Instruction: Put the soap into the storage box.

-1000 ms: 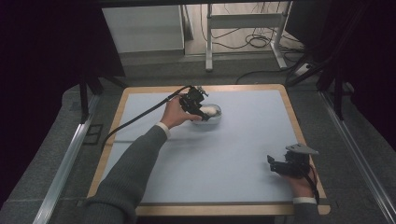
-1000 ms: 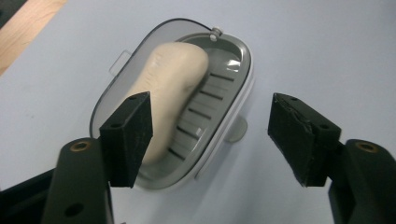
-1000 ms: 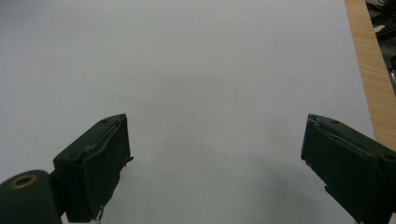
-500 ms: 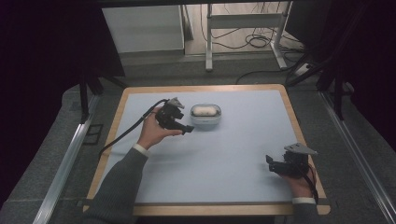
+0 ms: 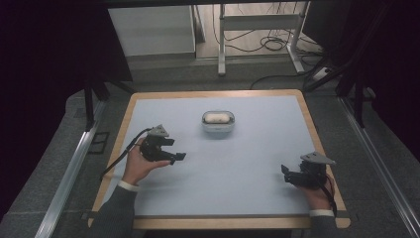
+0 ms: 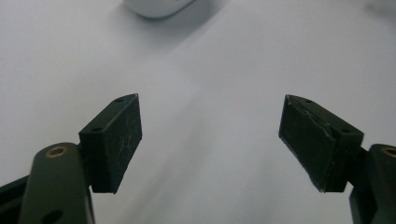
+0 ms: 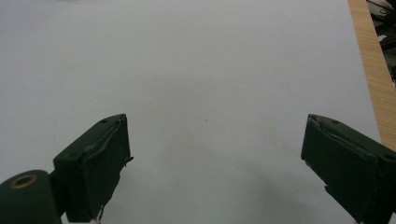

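So the small white case (image 5: 217, 122) sat on the far middle of the pale blue mat (image 5: 237, 168), long axis running left to right. Looked like an oval pod in a clear tray, though it was too small to be sure.

The left gripper (image 5: 174, 154) was at the near left, held just above the mat, and the case lay far and to the right of it. In the left gripper view the case's rim (image 6: 156, 7) peeked in at the top, left of center, well apart from the jaws. The right gripper (image 5: 286, 172) was parked at the near right corner close to the wooden edge (image 5: 317, 144), clearly farther from the case. So my guess is the left hand (image 5: 136, 166) had the shorter reach if the case was the target.

Both grippers were spread wide with nothing between the jaws, touching nothing. In the right gripper view there was just bare mat ahead of it.
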A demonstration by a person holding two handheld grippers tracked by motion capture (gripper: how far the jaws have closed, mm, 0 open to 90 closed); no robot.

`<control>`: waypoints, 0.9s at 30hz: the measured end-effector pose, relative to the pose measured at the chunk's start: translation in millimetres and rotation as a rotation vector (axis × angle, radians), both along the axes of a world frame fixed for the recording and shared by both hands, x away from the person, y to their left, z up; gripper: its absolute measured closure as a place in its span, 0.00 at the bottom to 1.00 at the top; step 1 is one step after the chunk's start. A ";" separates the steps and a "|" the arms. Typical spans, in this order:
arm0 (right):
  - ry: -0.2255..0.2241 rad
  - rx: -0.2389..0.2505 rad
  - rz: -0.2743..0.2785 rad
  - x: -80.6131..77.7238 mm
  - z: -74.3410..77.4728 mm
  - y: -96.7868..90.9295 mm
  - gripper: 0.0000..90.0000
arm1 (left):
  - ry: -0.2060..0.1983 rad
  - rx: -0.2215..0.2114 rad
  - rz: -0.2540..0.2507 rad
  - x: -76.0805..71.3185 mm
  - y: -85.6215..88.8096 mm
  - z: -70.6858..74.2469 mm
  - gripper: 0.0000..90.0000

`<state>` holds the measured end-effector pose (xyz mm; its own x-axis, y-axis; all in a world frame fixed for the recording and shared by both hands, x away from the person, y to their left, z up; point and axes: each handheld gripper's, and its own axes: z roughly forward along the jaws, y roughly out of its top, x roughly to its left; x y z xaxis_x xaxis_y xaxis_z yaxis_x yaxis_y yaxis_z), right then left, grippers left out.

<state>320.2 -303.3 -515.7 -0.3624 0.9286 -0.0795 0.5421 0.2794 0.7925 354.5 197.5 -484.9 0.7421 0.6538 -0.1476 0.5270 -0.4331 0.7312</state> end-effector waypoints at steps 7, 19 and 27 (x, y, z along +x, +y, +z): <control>-0.007 0.004 -0.002 -0.5 1.3 -0.5 0.09 | 0.011 -0.048 0.055 -21.9 19.5 -11.2 0.27; -0.004 -0.003 0.004 -0.2 0.7 1.2 0.09 | 0.010 -0.058 0.102 -39.8 31.5 -22.4 0.29; -0.005 -0.011 0.009 -0.1 0.5 2.2 0.09 | 0.033 -0.038 0.110 -36.2 32.3 -25.4 0.26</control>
